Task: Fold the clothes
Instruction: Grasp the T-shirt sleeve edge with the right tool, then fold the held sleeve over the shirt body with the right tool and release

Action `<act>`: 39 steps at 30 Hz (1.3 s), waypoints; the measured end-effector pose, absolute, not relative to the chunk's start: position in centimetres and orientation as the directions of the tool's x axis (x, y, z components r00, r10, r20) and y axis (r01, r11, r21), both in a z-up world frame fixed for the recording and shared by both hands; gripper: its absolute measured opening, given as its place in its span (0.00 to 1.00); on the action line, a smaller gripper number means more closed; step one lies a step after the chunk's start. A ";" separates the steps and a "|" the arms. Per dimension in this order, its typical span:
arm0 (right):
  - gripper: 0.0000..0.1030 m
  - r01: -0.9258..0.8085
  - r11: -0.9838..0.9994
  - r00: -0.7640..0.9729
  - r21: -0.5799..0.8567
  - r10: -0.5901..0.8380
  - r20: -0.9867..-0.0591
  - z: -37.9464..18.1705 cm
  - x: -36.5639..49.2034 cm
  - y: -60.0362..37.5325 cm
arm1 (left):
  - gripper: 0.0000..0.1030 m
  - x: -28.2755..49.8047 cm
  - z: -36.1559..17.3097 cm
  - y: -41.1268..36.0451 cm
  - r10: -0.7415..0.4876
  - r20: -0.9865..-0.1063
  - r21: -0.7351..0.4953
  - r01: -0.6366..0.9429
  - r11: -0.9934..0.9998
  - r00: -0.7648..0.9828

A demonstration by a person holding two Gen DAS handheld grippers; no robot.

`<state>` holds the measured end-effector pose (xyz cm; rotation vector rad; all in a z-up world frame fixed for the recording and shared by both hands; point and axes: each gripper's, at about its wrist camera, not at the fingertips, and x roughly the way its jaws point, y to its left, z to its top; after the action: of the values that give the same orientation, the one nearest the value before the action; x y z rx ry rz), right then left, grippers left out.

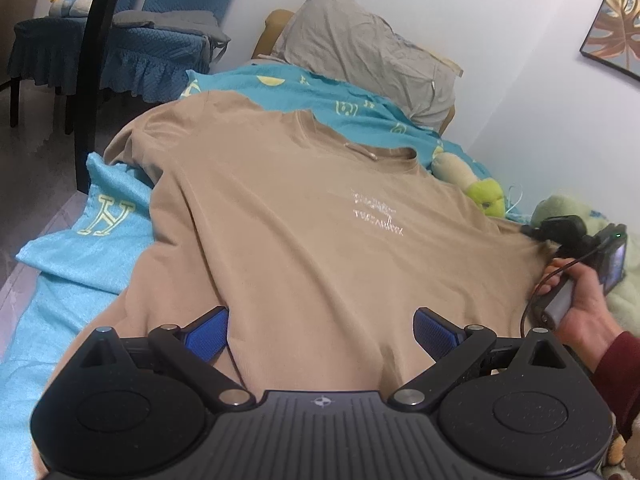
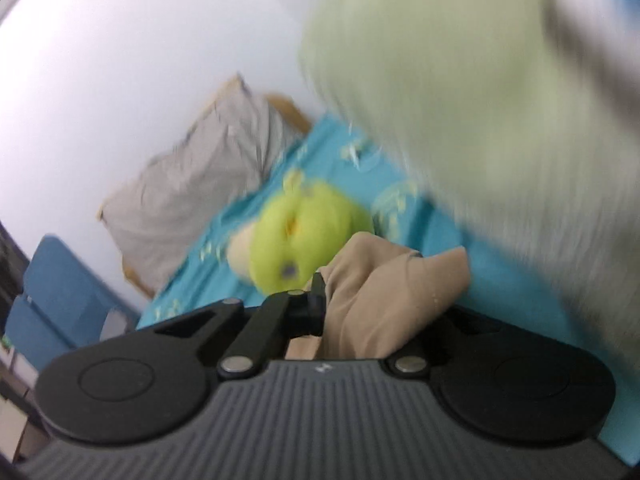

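The tan T-shirt (image 1: 288,216) lay spread flat, printed chest up, over the turquoise bedsheet (image 1: 76,256), its hem running under and between the blue-padded fingers (image 1: 208,334) of the left tool (image 1: 320,332), which stood released and wide apart. At the shirt's far right edge the right tool (image 2: 326,300), held by a hand (image 1: 580,312) in a dark red sleeve (image 1: 616,368), was clenched on a bunched fold of the soft, smooth knit. A lime plush toy (image 2: 304,236) sat just beyond that fold, with a wrinkled grey pillow (image 1: 368,48) against the white wall (image 1: 500,20).
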<state>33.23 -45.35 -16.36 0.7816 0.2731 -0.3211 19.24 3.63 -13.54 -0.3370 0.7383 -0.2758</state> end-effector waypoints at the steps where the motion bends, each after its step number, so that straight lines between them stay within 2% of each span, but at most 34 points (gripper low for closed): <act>1: 0.06 0.390 0.671 0.915 0.631 -0.206 -0.346 -15.4 32.9 -45.4 | 0.96 19.2 -13.3 3.8 -0.362 -0.599 -0.398 0.127 0.909 0.714; 6: 0.06 0.475 0.784 0.869 0.400 -0.346 -0.354 -11.5 32.5 -43.3 | 0.96 19.0 -11.9 4.7 -0.344 -0.553 -0.419 0.104 0.902 0.759; 11: 0.06 0.483 0.853 0.858 0.196 -0.417 -0.301 -8.0 33.2 -37.7 | 0.96 19.0 -10.5 6.3 -0.293 -0.549 -0.401 0.061 0.914 0.783; 16: 0.06 0.318 0.946 0.915 -0.056 -0.322 -0.245 -6.6 36.1 -26.1 | 0.96 19.0 -9.7 8.5 -0.245 -0.536 -0.409 0.006 0.913 0.808; 21: 0.07 -0.002 0.967 0.940 -0.255 -0.085 -0.330 -12.2 41.2 -14.7 | 0.96 19.2 -9.8 11.2 -0.204 -0.539 -0.440 -0.066 0.896 0.817; 26: 0.07 -0.089 0.984 0.855 -0.152 -0.003 -0.519 -15.8 42.1 -12.5 | 0.96 19.8 -10.4 11.9 -0.193 -0.548 -0.439 -0.083 0.895 0.814; 27: 0.13 -0.093 0.989 0.830 -0.117 0.012 -0.557 -16.3 42.4 -12.8 | 0.96 19.9 -10.5 11.9 -0.195 -0.550 -0.439 -0.082 0.895 0.812; 28: 0.26 -0.112 0.990 0.810 -0.087 0.040 -0.584 -16.6 42.8 -13.1 | 0.96 20.0 -10.7 11.7 -0.199 -0.554 -0.436 -0.078 0.897 0.808; 29: 0.35 -0.134 0.989 0.808 -0.063 0.072 -0.585 -16.4 42.3 -13.4 | 0.96 20.1 -10.8 11.5 -0.203 -0.558 -0.433 -0.073 0.899 0.805; 31: 0.97 -0.178 0.984 0.803 -0.014 0.137 -0.580 -15.9 41.2 -14.0 | 0.96 20.3 -11.1 11.1 -0.213 -0.563 -0.425 -0.059 0.903 0.799; 34: 1.00 -0.241 0.966 0.782 0.093 0.250 -0.570 -13.7 38.5 -14.9 | 0.96 20.2 -11.0 10.1 -0.225 -0.560 -0.403 -0.024 0.915 0.797; 39: 1.00 -0.265 0.954 0.792 0.142 0.299 -0.532 -7.4 30.5 -17.0 | 0.96 18.9 -10.2 8.1 -0.286 -0.539 -0.376 0.077 0.923 0.792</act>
<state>30.48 -17.01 -7.44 0.0608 0.5825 0.3037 18.91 8.10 -10.19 -0.3478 0.6286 -0.1991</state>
